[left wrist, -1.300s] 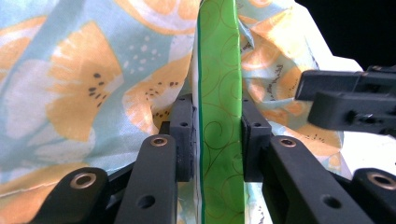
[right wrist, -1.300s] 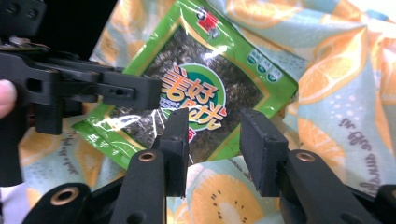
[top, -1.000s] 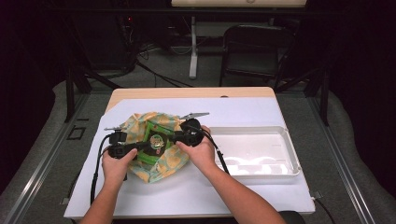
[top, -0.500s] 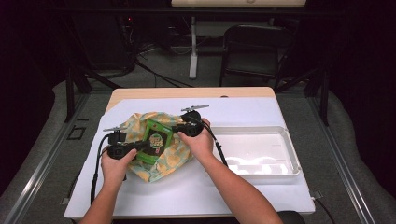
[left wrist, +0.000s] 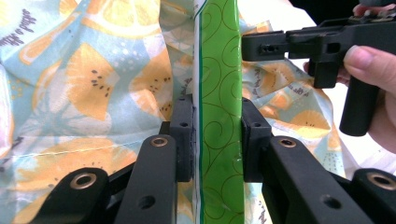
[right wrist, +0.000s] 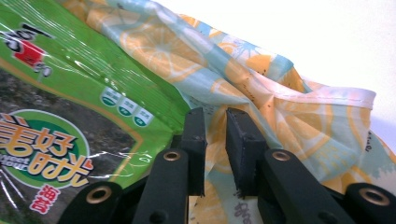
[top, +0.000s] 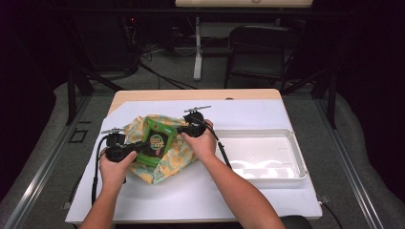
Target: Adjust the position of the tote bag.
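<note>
A green snack packet (top: 157, 140) lies on a fruit-print cloth bag (top: 177, 158) on the white table sheet. My left gripper (top: 142, 147) is shut on the packet's left part; in the left gripper view its pads press both faces of the packet (left wrist: 219, 70), seen edge-on, with the cloth (left wrist: 84, 93) behind. My right gripper (top: 181, 132) sits at the packet's far right corner. Its jaws have just been closing and stand a narrow gap apart (right wrist: 215, 140), with a fold of cloth (right wrist: 280, 93) in the gap beside the packet (right wrist: 56, 116).
A shallow white tray (top: 296, 157) stands to the right of the cloth. Each gripper's cable trails across the sheet. The wooden table edge (top: 191, 94) runs along the back, with a chair and stands on the floor beyond.
The right gripper has shifted toward the packet's far right corner and its jaws have narrowed. The left gripper has kept still with the packet in it.
</note>
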A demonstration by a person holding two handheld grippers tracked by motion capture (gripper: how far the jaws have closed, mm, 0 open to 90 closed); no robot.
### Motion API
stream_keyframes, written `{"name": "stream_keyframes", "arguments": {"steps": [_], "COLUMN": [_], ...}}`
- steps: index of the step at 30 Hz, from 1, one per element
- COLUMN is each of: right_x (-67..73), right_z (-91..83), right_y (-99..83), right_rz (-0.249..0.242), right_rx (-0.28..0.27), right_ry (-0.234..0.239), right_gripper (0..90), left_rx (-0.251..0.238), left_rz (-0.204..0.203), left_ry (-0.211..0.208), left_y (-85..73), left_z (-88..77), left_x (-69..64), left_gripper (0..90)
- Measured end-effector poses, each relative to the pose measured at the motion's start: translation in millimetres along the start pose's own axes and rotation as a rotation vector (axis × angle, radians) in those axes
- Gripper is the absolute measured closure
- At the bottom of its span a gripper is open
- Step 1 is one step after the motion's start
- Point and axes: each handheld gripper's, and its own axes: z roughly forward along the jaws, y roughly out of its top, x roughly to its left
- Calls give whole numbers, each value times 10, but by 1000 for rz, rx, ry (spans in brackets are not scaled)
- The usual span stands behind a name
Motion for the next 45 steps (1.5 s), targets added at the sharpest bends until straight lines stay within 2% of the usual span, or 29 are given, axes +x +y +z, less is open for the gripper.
{"name": "stream_keyframes", "arguments": {"steps": [10, 15, 26, 31, 45], "right_x": [-19, -10, 44, 87, 180], "right_z": [17, 18, -36, -77, -157], "right_y": [4, 0, 7, 18, 29], "right_rz": [15, 11, -4, -15, -27], "right_rx": [3, 8, -3, -15, -43], "right_ry": [0, -4, 16, 26, 52], "right_gripper": [774, 769, 752, 750, 730], "left_rx": [-57, -88, -158, -166, -208], "left_rz": [34, 29, 27, 34, 47], "left_ry": [18, 19, 30, 44, 35], "left_y": [74, 108, 182, 198, 242], "left_z": [-186, -287, -516, -562, -706], "left_x": [-65, -62, -77, -94, -181], "left_gripper": [723, 723, 723, 723, 723]}}
